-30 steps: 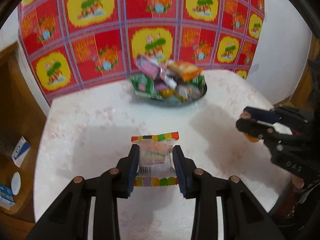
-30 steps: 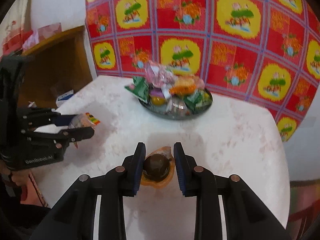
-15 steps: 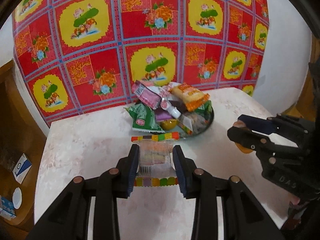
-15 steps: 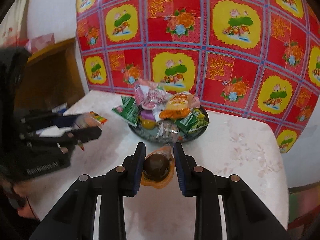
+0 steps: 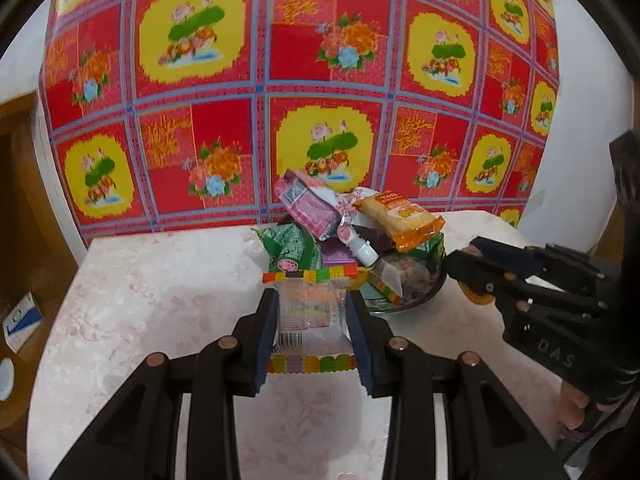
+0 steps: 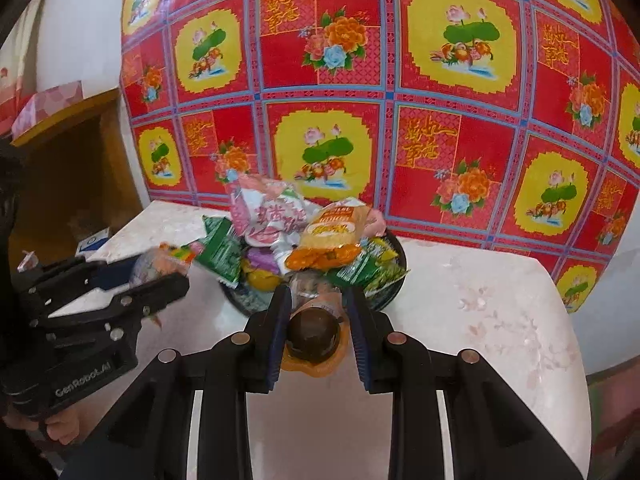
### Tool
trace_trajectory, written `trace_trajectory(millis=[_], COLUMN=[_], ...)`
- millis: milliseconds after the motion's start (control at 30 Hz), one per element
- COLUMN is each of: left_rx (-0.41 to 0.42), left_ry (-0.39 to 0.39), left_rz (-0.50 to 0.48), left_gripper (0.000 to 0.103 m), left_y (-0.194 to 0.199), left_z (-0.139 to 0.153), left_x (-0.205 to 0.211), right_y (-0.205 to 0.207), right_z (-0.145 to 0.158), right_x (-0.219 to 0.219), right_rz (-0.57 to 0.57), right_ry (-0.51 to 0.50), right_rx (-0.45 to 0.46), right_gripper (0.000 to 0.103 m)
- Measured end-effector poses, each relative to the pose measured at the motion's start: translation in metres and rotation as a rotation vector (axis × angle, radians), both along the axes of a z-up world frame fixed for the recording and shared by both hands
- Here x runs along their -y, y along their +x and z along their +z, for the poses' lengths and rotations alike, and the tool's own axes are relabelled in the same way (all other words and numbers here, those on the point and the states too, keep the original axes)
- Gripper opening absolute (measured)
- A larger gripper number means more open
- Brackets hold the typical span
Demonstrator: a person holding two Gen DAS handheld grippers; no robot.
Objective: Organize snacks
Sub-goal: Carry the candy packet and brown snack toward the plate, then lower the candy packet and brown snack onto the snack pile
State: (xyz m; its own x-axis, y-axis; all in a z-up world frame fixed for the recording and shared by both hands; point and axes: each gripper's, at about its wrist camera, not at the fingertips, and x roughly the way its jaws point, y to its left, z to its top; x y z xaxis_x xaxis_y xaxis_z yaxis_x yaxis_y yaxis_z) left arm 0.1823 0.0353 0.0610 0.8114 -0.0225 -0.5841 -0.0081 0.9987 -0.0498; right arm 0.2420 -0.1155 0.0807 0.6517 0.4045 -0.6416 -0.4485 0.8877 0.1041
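While both snacks hang clear of the table [image 5: 132, 300], what matters is that the plate [image 6: 394, 280] lies straight ahead of each claw, along the line of its fingers. The left claw [image 5: 312, 312] is closed on a clear packet [image 5: 310, 310] with rainbow-striped seals at both ends; the packet's long axis runs forward toward the plate, and its far seal sits just short of the near rim, by the green sachet [image 5: 290, 250]. The right claw [image 6: 314, 314] is pinched on a jelly cup [image 6: 314, 338], dark brown inside an orange shell, hanging just before the plate's near rim. Seen from the left camera, the right claw [image 5: 466, 270] comes in from the plate's right side, level with the rim.

Each claw looks about equally near the plate, so either could drop first; I judge the right has slightly less way to go. Already the plate is heaped: a pink packet [image 5: 308, 210] and an orange packet [image 5: 402, 216] top the pile, so a new piece may slide off. Behind the plate hangs a red floral cloth [image 5: 320, 80].
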Motion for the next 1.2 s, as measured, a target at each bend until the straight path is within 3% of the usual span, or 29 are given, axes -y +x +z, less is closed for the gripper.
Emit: trace_trajectory(millis=[167,333,433,567,667,767,967,1200], left_rx=[-0.002,-0.047,-0.065,-0.008,0.006,0.020,0.073,0.043], left_ry=[-0.004,0.017,0.042,0.098,0.043,-0.002,0.069,0.146], left_rz=[0.018,-0.010,-0.060,-0.145,-0.186,-0.222,-0.261,-0.293], left_gripper=[0.036,0.036,0.036,0.037,0.037,0.037,0.037,0.037], left_y=[-0.002,-0.001,0.008,0.024,0.040,0.047,0.046,0.051], left_z=[0.007,0.030,0.045,0.059,0.063,0.059,0.038,0.007], left_x=[-0.006,-0.010,-0.010,-0.002,-0.003,-0.002,0.013,0.029], right_y=[0.010,0.019,0.030,0.049,0.065,0.081,0.099,0.100], right_z=[0.001,0.022,0.034,0.036,0.031,0.024,0.015,0.011], right_x=[0.001,0.006,0.004,-0.006,-0.012,-0.013,-0.013,0.001], right_rz=[-0.011,0.007,0.038,0.109,0.129,0.127,0.127,0.083], right_ry=[0.013,0.040,0.019,-0.005,0.008,0.047,0.077,0.111], right_rx=[0.000,0.003,0.005,-0.018,-0.040,-0.076,-0.100,-0.089], right_gripper=[0.030,0.030,0.030,0.030,0.030,0.030,0.030,0.031])
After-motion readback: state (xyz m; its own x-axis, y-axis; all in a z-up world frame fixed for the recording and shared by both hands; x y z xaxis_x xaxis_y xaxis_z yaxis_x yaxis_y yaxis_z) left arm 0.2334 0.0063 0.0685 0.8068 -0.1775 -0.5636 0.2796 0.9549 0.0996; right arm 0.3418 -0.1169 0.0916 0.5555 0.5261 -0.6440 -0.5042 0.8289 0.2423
